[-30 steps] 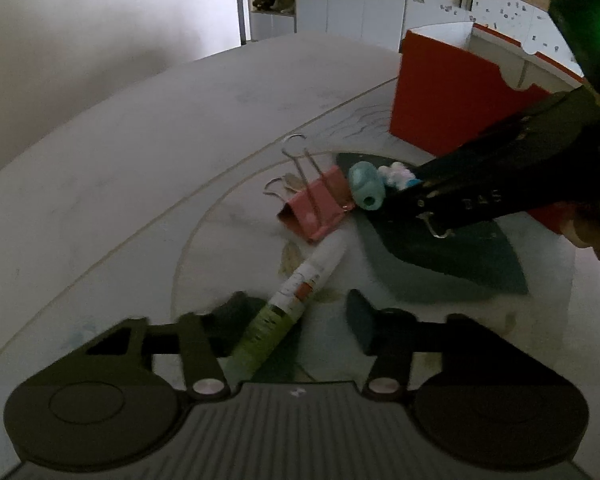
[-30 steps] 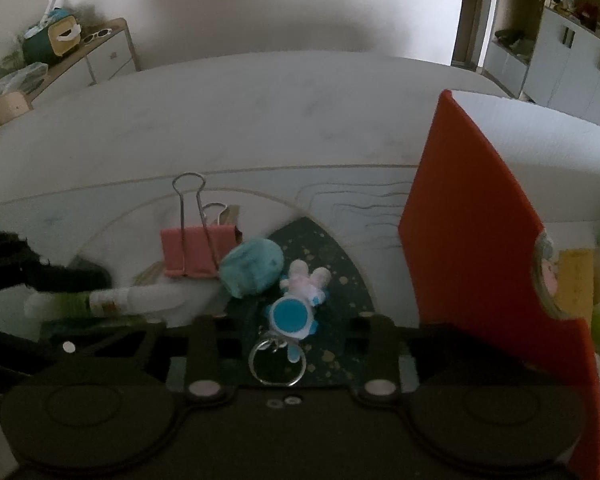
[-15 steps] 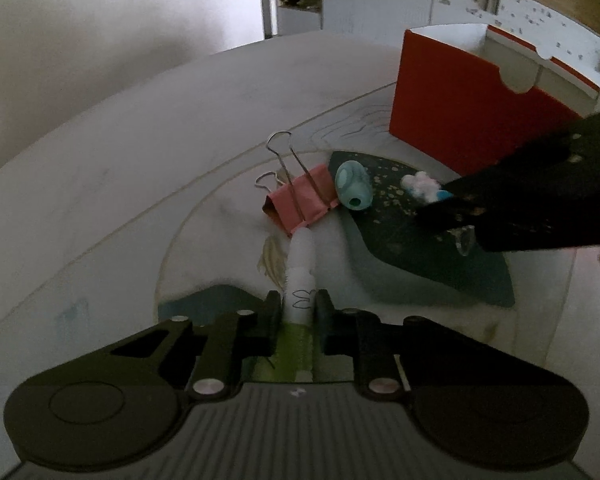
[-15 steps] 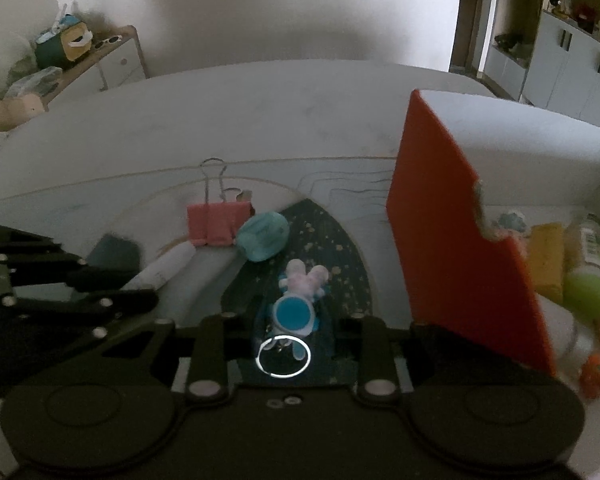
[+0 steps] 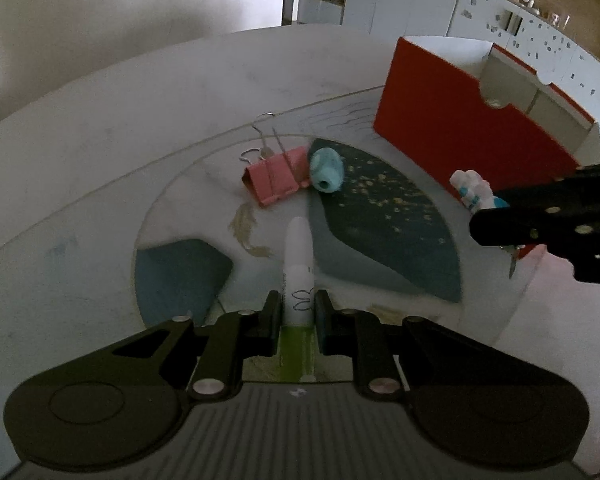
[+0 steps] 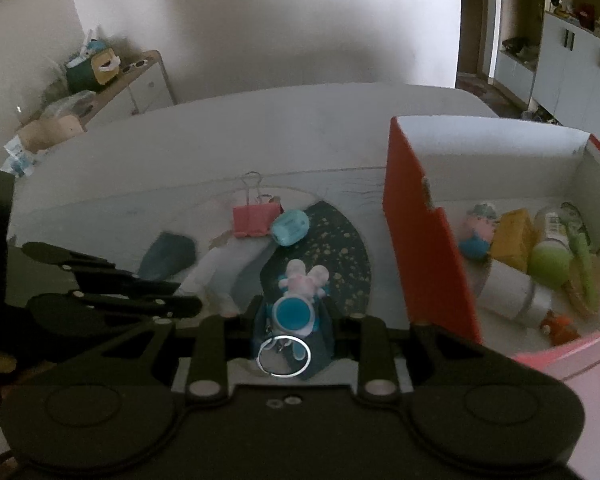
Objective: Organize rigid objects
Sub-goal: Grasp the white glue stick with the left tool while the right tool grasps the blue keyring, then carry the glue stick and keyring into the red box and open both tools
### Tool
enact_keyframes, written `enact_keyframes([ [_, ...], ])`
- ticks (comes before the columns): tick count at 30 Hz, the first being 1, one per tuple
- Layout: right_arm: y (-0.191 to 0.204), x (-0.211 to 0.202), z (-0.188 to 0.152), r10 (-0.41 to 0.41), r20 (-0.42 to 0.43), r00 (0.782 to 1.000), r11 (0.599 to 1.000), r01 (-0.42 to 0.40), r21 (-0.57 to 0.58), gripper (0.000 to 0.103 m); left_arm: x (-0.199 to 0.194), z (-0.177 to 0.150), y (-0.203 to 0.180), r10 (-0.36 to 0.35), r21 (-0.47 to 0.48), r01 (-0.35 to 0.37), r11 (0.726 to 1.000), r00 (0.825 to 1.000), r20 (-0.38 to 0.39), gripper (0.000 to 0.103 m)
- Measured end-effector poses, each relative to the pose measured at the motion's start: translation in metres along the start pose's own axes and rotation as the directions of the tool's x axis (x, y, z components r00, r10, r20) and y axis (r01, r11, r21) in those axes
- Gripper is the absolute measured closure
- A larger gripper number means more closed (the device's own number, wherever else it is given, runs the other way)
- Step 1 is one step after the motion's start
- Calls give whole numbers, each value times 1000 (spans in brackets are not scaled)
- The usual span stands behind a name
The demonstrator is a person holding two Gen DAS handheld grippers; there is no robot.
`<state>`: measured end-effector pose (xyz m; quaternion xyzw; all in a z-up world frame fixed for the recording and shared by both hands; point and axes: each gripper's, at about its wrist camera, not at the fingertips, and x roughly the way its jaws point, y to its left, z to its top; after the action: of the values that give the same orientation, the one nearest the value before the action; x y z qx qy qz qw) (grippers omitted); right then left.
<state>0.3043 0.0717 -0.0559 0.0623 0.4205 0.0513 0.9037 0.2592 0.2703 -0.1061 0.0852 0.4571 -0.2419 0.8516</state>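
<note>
- The left gripper (image 5: 296, 312) has its black fingers closed against a slim white tube with a green lower half (image 5: 298, 276); a small line drawing is printed on the white part, and no wording on it can be read.
- The right gripper (image 6: 292, 316) is clamped on a blue-and-white toy figure keychain with pink ears (image 6: 296, 300), its silver ring (image 6: 285, 356) hanging toward the camera.
- A pink metal binder clip with wire handles (image 5: 274, 178) lies on the round white table (image 5: 100, 152), touching a teal barrel-shaped pencil sharpener (image 5: 326, 170) at the edge of a dark blue gold-flecked printed patch (image 5: 384, 232).
- A red-sided cardboard box with a white inside (image 6: 424, 240) stands at the table's right edge, with a bare strip between it and the clip.
- Inside it lie a yellow block (image 6: 512, 238), a green-capped bottle (image 6: 550, 252) and a white cylinder (image 6: 512, 290), packed close; their labels are too blurred to read.
- The far half of the table is bare.
</note>
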Motion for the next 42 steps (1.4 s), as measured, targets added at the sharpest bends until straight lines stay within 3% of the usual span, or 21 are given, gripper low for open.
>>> enact_keyframes([
  [11,-34,-51,8,9,102,995,1000,-11,12,76,-36,19,-31,-30,-2,30,1000,999,30,86],
  [21,-83,-69,13,-20,156,987,1000,18,18,76,-55,51,-68,-26,2,26,1000,995,100,86],
  [31,-149,-72,14,-50,163,985,999,49,10,76,-65,109,-109,-70,-37,74,997,990,120,86],
  [42,-200,-65,11,-63,142,988,998,63,4,76,-64,164,-162,-51,-4,53,999,981,188,86],
])
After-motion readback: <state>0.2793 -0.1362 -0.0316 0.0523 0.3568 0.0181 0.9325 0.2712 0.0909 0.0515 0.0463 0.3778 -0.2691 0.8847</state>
